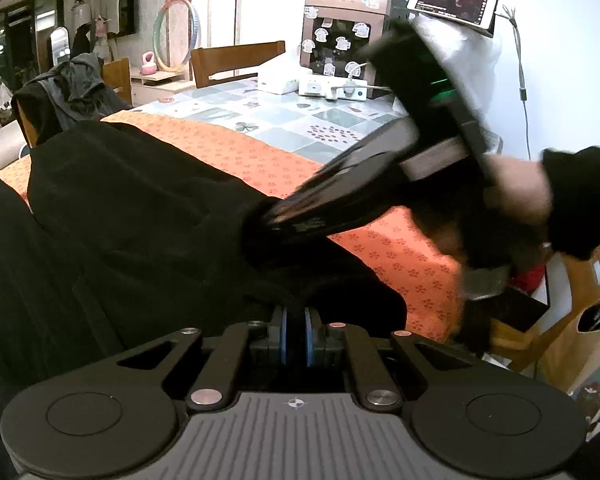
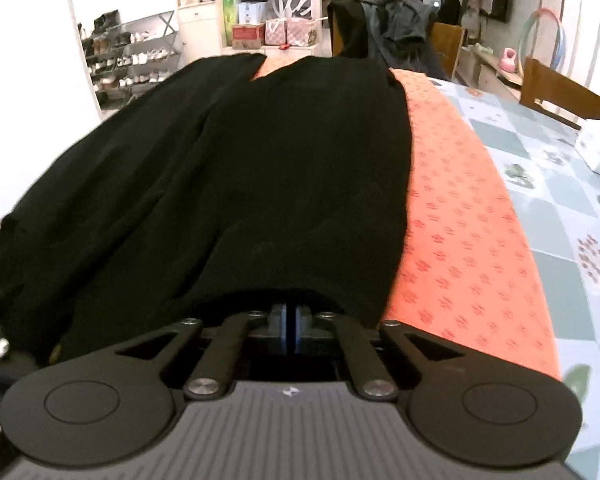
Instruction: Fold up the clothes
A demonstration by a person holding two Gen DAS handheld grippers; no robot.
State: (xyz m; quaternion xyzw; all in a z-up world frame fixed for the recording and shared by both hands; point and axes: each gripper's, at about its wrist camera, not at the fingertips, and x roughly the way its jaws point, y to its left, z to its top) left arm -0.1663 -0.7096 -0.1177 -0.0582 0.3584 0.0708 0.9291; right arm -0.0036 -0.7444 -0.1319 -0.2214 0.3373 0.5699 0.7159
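Left wrist view: black garment spread on orange cloth over surface. Left gripper jaws clamped on hem. Right gripper jaws pinching garment edge.

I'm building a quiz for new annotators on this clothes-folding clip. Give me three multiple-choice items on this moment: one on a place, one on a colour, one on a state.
1. What does the black garment lie on?
A. an orange patterned cloth
B. a bare wooden floor
C. a shoe rack

2. What colour are the pads on the left gripper fingers?
A. red
B. blue
C. yellow

3. How does the right gripper stand?
A. wide open above the table
B. shut on the black garment's edge
C. shut on a phone

Key: 1 A, the orange cloth shows beside and beyond the garment; 2 B, blue strips line the inner faces of both fingers; 3 B, the pads nearly meet with black fabric draped over their tips.
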